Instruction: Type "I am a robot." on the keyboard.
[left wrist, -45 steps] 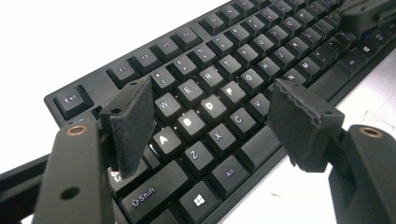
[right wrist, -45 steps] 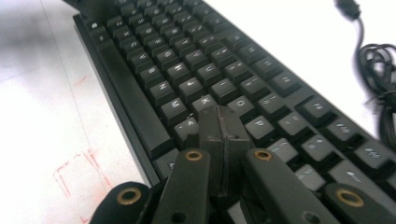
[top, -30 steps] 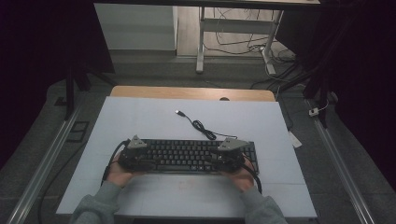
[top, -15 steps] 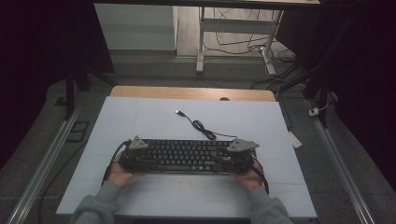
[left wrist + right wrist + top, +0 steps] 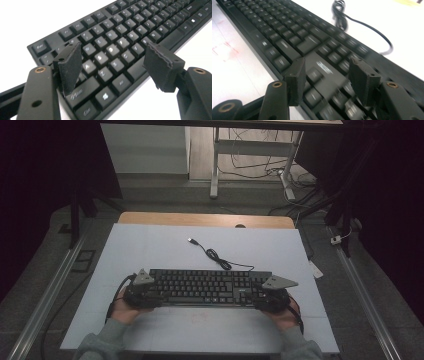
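A: Item one, nearest us — the person's forearms in grey sleeves [image 5: 102, 345] come in over the near edge of the desk [image 5: 165, 245], one toward each near corner.

B: Item two, the left gripper [image 5: 141, 292]. We log it at the left end of the keyboard [image 5: 210, 287]. In the left gripper view [image 5: 112, 58] its jaws stand wide apart over the letter keys, one pad [image 5: 68, 66] low by the shift key, the other above the near rim. We see nothing held between them.

A: Item three, the right gripper [image 5: 272, 295], at the keyboard's right end. In the right gripper view [image 5: 327, 75] the jaws stand wide too — they have just been opening — with keys below the gap and nothing clamped. The keys there are blurred, so we cannot tell whether a pad touches them.

B: Item four, the keyboard itself: black, full-size, flat on the desk, long side parallel to the near edge, lying in the near half and roughly centred between left and right edges.

A: Item five, its cable [image 5: 220, 260]. It leaves the far side of the keyboard near the right end, coils once, and runs toward the desk's middle, ending in a plug [image 5: 191, 240] lying loose.

B: Item six, farthest: a wooden strip [image 5: 200, 219] along the far edge of the desk.
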A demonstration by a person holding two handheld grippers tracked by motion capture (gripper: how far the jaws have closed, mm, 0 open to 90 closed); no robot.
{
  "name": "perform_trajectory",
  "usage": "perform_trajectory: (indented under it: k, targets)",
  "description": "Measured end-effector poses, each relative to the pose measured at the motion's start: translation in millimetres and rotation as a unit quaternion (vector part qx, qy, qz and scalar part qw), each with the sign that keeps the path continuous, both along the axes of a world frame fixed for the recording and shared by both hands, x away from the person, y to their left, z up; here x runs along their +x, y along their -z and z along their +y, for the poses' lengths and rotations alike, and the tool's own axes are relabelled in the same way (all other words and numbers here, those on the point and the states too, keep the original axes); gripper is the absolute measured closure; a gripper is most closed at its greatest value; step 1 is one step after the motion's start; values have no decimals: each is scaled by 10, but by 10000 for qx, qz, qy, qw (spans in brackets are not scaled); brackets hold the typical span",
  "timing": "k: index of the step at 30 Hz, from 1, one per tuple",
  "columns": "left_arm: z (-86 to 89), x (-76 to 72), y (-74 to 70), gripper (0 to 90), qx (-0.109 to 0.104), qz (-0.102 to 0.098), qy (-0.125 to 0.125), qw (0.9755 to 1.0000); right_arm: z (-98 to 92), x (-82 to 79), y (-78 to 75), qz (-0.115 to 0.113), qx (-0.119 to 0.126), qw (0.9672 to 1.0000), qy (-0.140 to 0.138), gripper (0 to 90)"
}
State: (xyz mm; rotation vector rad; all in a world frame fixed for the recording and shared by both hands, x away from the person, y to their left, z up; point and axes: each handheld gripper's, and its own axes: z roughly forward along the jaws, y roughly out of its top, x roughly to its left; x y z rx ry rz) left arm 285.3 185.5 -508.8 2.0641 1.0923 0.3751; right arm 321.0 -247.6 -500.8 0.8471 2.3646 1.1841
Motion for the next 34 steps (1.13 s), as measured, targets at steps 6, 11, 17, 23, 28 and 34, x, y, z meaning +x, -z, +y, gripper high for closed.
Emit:
perform_trajectory:
  k: [6, 11, 17, 23, 28, 34]
  targets:
    - [167, -153, 38, 309, -29, -18, -136, 9999, -305, -141, 18, -57, -32, 9998, 205, 464]
    - [266, -276, 56, 309, -53, -31, -176, 9998, -535, -266, 51, -61, -30, 9993, 360, 460]
    - [280, -322, 59, 308, -60, -59, -161, 9998, -599, -284, 56, -92, 2, 9992, 393, 459]
    - [276, -310, 67, 307, -62, -60, -125, 9999, -575, -279, 50, -168, -18, 9994, 314, 458]
    - [284, -309, 65, 306, -62, -66, -118, 9999, -591, -274, 49, -159, -25, 9993, 342, 458]
    - [288, -299, 70, 305, -53, -46, -111, 9999, -570, -275, 58, -155, -81, 9994, 293, 457]
